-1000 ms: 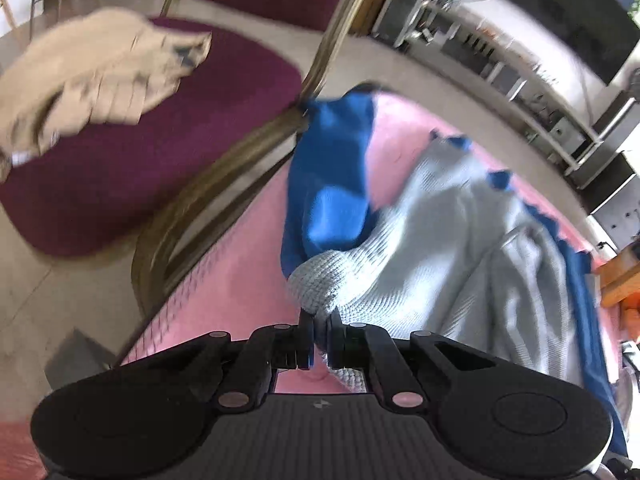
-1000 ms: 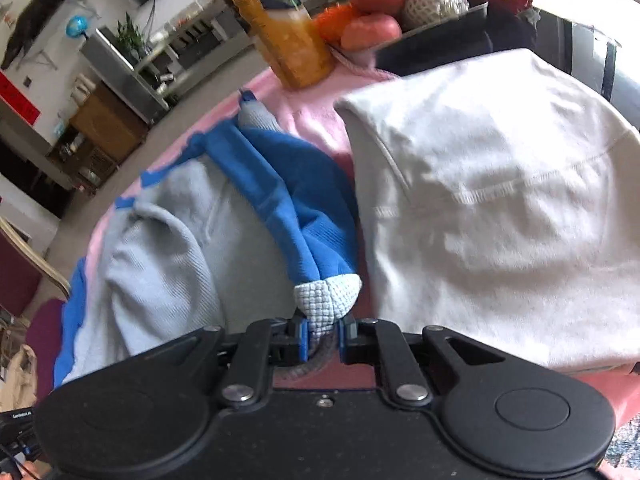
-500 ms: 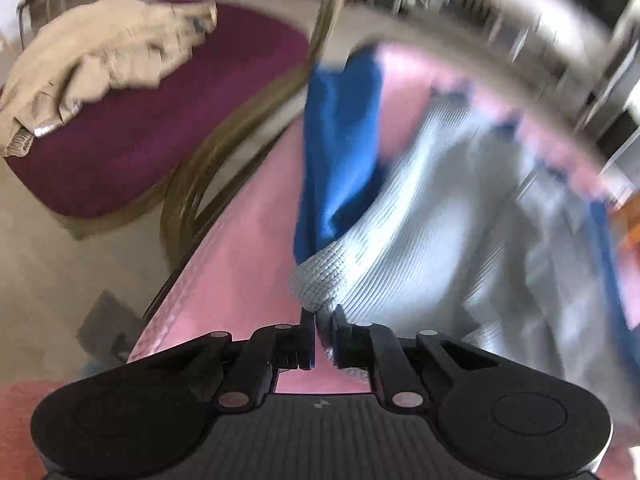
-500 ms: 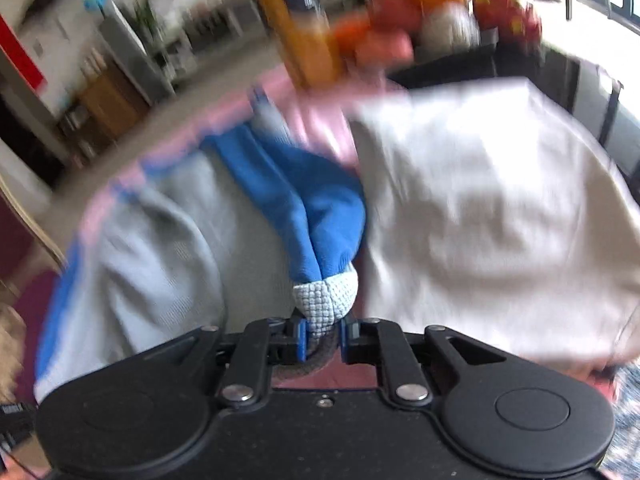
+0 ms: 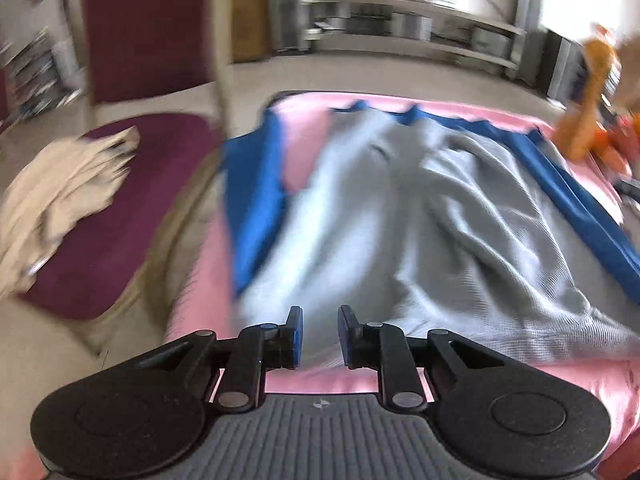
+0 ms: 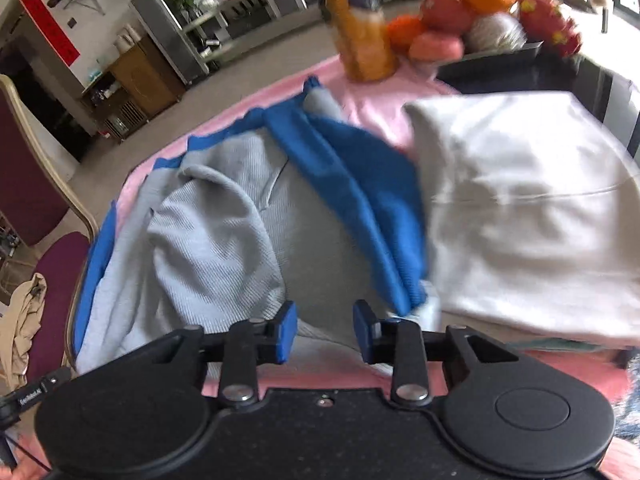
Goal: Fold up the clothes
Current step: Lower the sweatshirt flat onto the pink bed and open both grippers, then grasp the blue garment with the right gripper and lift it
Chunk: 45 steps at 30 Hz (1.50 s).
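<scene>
A grey and blue knit sweater (image 5: 420,216) lies spread on the pink tablecloth (image 5: 304,136), its near hem just ahead of my left gripper (image 5: 319,330), which is open with nothing between its pads. In the right wrist view the same sweater (image 6: 224,240) shows a blue sleeve (image 6: 360,192) lying diagonally across its grey body. My right gripper (image 6: 325,332) is open over the grey hem, left of the sleeve's cuff. A folded white garment (image 6: 528,208) lies to the right.
A maroon chair (image 5: 120,200) with a beige garment (image 5: 60,188) on its seat stands left of the table. At the far right are an orange bottle (image 6: 356,28), a dark tray of fruit (image 6: 472,20) and shelving beyond.
Both grippers were shut on the sweater, the left on a grey edge and the right on the cuff. Both have opened and let go, and the sweater now lies flat.
</scene>
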Motion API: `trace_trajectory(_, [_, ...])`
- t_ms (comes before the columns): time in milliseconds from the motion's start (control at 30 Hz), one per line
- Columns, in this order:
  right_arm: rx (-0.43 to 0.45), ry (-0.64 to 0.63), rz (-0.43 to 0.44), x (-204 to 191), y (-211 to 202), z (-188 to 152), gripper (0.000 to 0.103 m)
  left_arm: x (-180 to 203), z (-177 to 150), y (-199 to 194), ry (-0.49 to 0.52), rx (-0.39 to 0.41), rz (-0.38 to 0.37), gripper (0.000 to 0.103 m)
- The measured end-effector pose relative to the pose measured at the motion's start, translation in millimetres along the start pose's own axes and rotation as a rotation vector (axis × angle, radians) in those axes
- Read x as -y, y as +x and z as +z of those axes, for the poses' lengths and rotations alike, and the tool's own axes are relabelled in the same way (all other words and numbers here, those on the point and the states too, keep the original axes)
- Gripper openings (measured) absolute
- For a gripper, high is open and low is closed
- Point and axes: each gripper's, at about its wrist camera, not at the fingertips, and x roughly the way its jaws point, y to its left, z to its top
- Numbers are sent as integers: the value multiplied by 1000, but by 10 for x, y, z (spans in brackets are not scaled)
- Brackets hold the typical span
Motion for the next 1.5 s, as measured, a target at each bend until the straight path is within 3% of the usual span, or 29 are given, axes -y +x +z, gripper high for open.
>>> trace_trajectory(133, [-40,19,-29,-17,382,-18,31,210,-56,307,67,-67,-14,23])
trace_trajectory(267, [-191,-82,-78,20,576,-272,27,230,-315,431,171,-161,-7,24])
trace_trajectory(400, [-184,-100,-88,22,444,-340,25,185,-322,359,166,-187,13,23])
trace_trajectory(533, [-99,-88,-53,-70,185,-213,25,111,-160,114,144,-114,9,22])
trace_trajectory(767, [84,-111,64,-439,-356,323,34,5,449,-331,92,64,28,25])
trace_trajectory(967, [187,-102,133,-643,-373,852,38,102,843,-178,57,110,7,27])
trace_trajectory(1167, [197,-100,97,-742,263,1399,38,274,1147,305,57,97,0,27])
trace_trajectory(1333, [128,-111,17,-723,1143,1765,28,580,1302,969,131,43,-90,26])
trace_trajectory(1500, [88,-134,-34,-649,1838,2002,27,819,1351,1301,192,39,-189,27])
